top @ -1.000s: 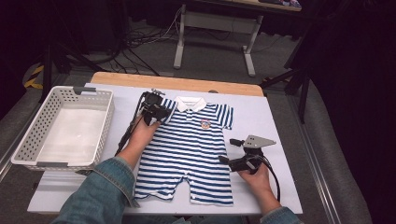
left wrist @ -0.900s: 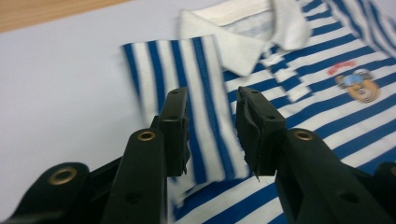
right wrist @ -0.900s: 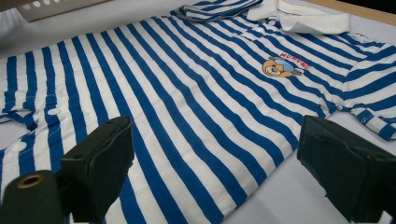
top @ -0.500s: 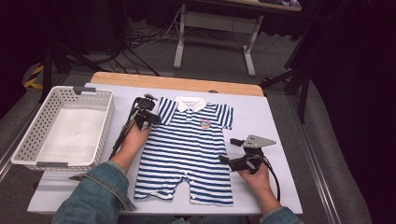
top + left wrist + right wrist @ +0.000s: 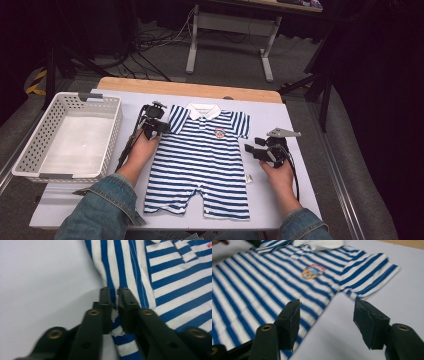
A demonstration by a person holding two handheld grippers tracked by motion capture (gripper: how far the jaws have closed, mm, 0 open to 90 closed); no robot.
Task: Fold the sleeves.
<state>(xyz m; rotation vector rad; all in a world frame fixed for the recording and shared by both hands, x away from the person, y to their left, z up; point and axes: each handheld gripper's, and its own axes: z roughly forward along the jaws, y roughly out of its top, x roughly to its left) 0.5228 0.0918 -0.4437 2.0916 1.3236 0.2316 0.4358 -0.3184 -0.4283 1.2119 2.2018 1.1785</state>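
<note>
The basket [image 5: 67,137] sat at nine o'clock on the table [image 5: 300,120], just beside the left hand's cable.

The left gripper [image 5: 159,126] had slid outward from the romper's [image 5: 205,160] chest to its sleeve at ten o'clock; its fingers [image 5: 106,302] had just been closing and pinched the sleeve's edge between them, though the blurred close view left the depth of that bite uncertain. That looked like the start of a fold.

At three o'clock the right gripper [image 5: 250,149] had crept toward the romper's side seam, its fingers [image 5: 290,320] just been narrowing yet parted, nothing between them. Bare table lay beyond both sleeves, and the far edge stood close behind the collar.
</note>
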